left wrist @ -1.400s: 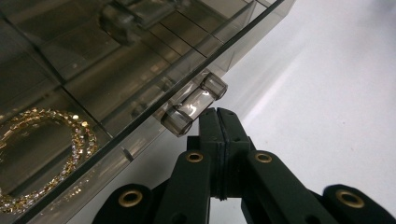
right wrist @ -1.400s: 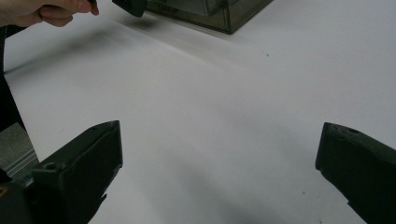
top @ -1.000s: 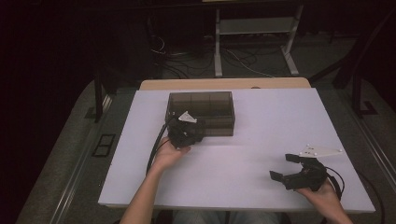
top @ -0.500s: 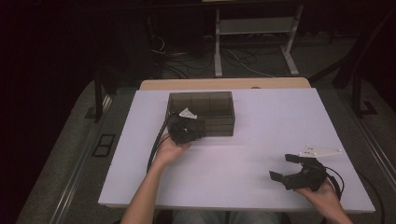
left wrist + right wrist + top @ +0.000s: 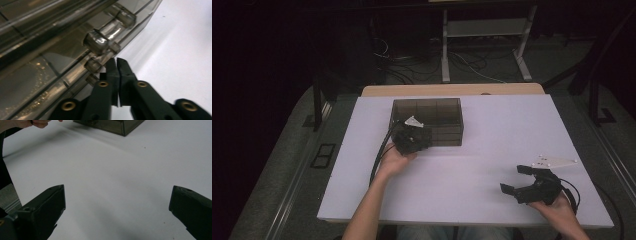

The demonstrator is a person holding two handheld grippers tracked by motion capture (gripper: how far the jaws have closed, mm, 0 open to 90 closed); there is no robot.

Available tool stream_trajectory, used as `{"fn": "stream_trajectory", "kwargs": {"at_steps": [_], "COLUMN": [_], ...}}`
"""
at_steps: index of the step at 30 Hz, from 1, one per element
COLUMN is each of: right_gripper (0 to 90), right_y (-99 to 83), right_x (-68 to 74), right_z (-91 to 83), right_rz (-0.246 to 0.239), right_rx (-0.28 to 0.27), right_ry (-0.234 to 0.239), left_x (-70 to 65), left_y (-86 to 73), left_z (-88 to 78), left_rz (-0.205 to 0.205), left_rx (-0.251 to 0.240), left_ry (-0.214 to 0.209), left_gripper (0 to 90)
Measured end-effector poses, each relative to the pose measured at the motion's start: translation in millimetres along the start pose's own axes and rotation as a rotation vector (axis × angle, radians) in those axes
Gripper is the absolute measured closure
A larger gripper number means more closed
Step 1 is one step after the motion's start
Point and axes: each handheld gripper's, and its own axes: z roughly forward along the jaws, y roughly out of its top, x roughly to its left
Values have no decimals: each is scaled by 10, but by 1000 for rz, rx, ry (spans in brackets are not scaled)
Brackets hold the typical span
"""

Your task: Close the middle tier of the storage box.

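We look down on a white table (image 5: 492, 150) with a smoky, see-through plastic box (image 5: 428, 121) standing toward its far left part. The person's left hand (image 5: 393, 161) holds the left gripper (image 5: 412, 138) against the near front wall of the box. In the left gripper view, its two black jaws have been parting a little in the last moment, yet they stand almost together, with only a thin slit between the pads, and nothing is caught in them. Their tips (image 5: 117, 62) sit just beside a small clear knob (image 5: 97, 42) that sticks out from the box front; we cannot tell whether they touch it. Well apart, near the right front corner of the table, the right hand (image 5: 562, 210) holds the right gripper (image 5: 516, 179) low above the bare surface. In the right gripper view its jaws are spread wide and hold nothing, and the box (image 5: 112, 125) lies far off at the top edge.
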Motion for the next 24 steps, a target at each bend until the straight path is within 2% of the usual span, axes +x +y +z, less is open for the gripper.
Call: {"fn": "stream_trajectory", "kwargs": {"at_steps": [4, 8, 11, 18, 24], "right_gripper": [1, 1, 1, 1, 1], "right_y": [-1, -2, -2, 5, 8], "right_x": [-2, -4, -4, 5, 11], "right_z": [-1, -4, -5, 4, 10], "right_rz": [-3, -5, -4, -4, -8], "right_rx": [-3, -4, -4, 0, 1], "right_ry": [-1, -1, 0, 3, 5], "left_x": [-28, -47, -74, -131, -166], "left_y": [-16, -56, -94, -181, -251], "left_z": [-46, -103, -151, -291, -421], "left_rz": [2, -4, 12, 31, 12], "left_rx": [-15, -34, -34, -40, -102], "left_ry": [-4, -38, -67, -92, -114], "left_gripper": [771, 668, 576, 406, 247]}}
